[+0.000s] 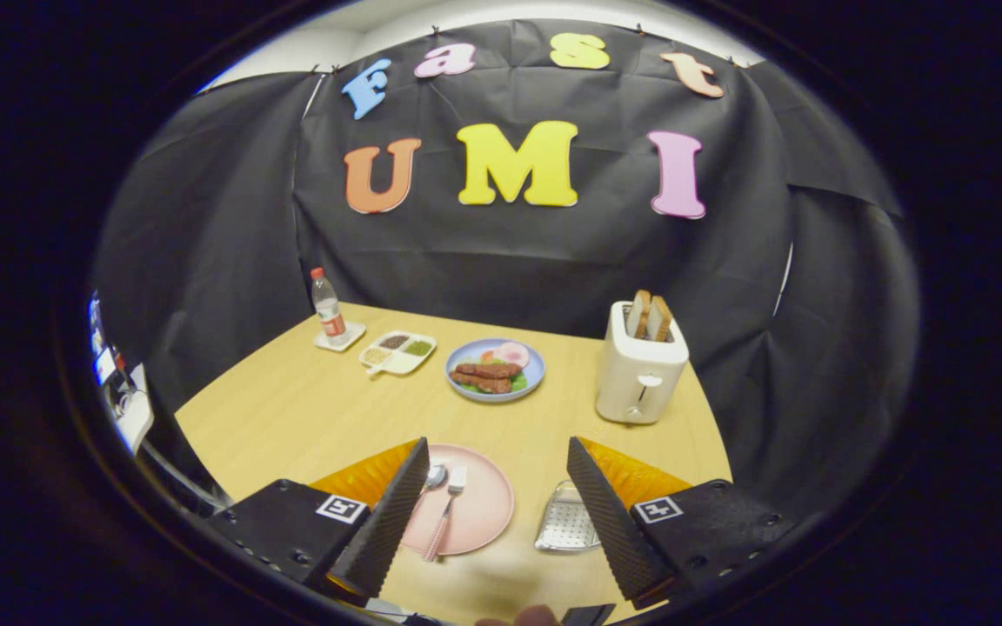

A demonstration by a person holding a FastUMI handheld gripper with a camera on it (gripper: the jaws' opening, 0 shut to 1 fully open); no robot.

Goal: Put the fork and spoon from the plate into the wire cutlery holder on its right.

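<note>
A pink plate (pixel 485 509) lies on the wooden table just ahead of my fingers, toward the left one. On it rest a fork (pixel 447 513) with a pink handle and a spoon (pixel 435 477), whose handle is partly hidden behind my left finger (pixel 390 513). To the plate's right stands the wire cutlery holder (pixel 567 523), partly covered by my right finger (pixel 610 517). My gripper (pixel 497 456) hovers above the near table edge, open, with nothing between its fingers.
Beyond the plate sit a blue plate of food (pixel 495 369), a white toaster (pixel 640 363) holding two slices of bread, a white divided condiment tray (pixel 397 351) and a water bottle (pixel 327 306) on a coaster. The table (pixel 292 409) ends at the black cloth wall.
</note>
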